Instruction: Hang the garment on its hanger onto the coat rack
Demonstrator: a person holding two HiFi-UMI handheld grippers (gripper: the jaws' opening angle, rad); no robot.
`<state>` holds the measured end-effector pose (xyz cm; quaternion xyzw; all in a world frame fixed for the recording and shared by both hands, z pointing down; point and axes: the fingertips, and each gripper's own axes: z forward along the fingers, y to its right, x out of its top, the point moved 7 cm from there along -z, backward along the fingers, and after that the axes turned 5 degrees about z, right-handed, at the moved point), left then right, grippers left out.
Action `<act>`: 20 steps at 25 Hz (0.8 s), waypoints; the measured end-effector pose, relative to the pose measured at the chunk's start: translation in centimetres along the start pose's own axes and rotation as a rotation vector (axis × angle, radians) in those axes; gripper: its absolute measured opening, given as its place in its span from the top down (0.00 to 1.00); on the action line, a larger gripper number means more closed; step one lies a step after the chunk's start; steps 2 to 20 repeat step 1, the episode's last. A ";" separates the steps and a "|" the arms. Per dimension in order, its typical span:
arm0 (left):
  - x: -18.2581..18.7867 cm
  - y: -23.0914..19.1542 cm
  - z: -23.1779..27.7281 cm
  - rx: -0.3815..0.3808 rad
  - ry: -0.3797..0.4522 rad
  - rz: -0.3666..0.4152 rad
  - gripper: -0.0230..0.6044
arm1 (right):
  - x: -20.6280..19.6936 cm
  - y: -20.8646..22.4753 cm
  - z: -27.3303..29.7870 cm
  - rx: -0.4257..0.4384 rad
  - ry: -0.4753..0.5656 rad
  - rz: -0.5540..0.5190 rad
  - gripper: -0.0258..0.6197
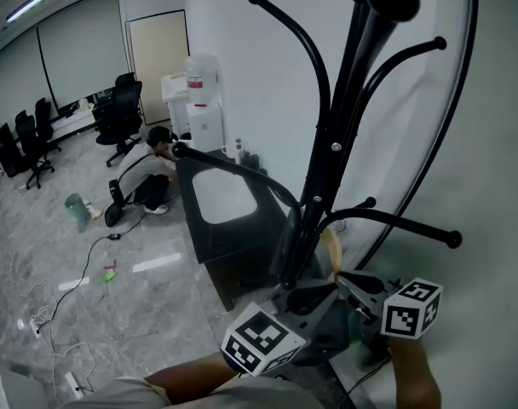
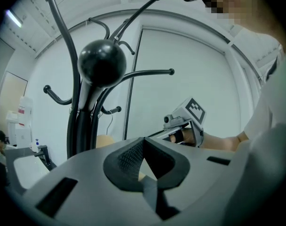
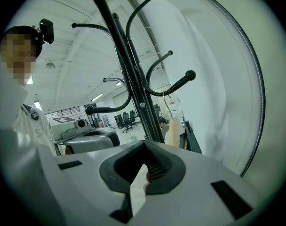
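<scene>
Black coat rack (image 1: 331, 156) close ahead, cabinet (image 1: 242, 247) behind, crouching person (image 1: 148, 173), office chairs (image 1: 123, 113)

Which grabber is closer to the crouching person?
Left. The left gripper sits by the coat rack, on the crouching person's side; the right gripper is further right, by the wall.

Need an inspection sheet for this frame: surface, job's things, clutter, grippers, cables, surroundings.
Surface: grey tiled floor; no worktable in use.
Job's things: black coat rack upright by the wall; wooden hanger close beside its pole; garment not clearly made out.
Clutter: green object standing on the floor.
Grippers: left gripper and right gripper low beside the rack, jaws together on both; cannot tell if anything is pinched.
Cables: loose cables lying across the floor.
Surroundings: dark cabinet, water dispenser, office chairs, a crouching person.
</scene>
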<state>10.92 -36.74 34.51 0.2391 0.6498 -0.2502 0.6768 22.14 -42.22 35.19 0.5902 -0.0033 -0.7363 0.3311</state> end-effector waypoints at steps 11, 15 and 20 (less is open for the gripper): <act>0.0 0.0 -0.1 -0.001 0.001 0.000 0.96 | 0.0 -0.1 0.1 0.001 -0.001 -0.002 0.94; 0.0 0.0 -0.1 -0.001 0.001 0.000 0.96 | 0.0 -0.1 0.1 0.001 -0.001 -0.002 0.94; 0.0 0.0 -0.1 -0.001 0.001 0.000 0.96 | 0.0 -0.1 0.1 0.001 -0.001 -0.002 0.94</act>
